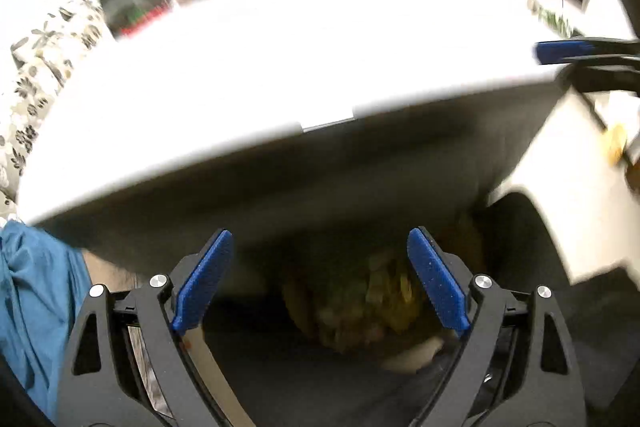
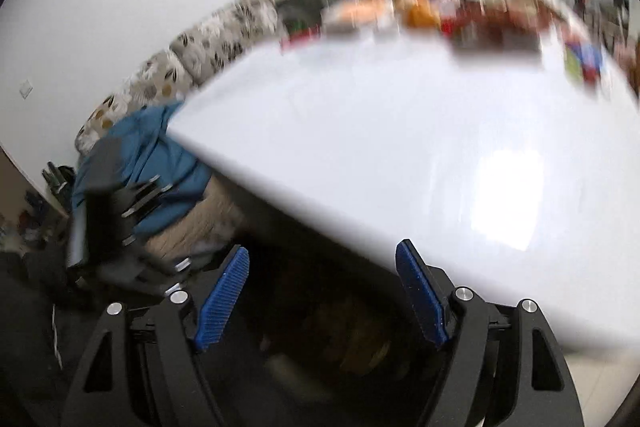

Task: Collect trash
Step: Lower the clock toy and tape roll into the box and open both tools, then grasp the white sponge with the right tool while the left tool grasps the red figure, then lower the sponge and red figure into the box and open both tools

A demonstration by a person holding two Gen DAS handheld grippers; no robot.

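While both views are smeared by motion blur, I can see that my left tool (image 1: 320, 279) has its blue pads spread wide with nothing between them. It points below the edge of the white desk (image 1: 280, 59), into a dark opening lined in black. Down in that opening sits a heap of trash (image 1: 360, 303), yellowish and greenish scraps with a pale piece at its near edge; it lies beyond the pads, not touching them. Blur hides what the scraps are.

My right tool (image 2: 322, 293) is also wide, its jaws holding nothing. It hangs at the near edge of the desk (image 2: 400, 131), the right pad in front of the white top and the left pad over the dark space below. In that dark space I make out dim brownish trash (image 2: 352, 339), too blurred to name.

From the left wrist view, the right tool's blue finger (image 1: 560, 51) shows at the right edge, above the desk corner. From the right wrist view, the left tool's black body (image 2: 108, 211) sits low at the left, beside blue cloth (image 2: 160, 155). Blurred clutter (image 2: 440, 11) lines the desk's far side.
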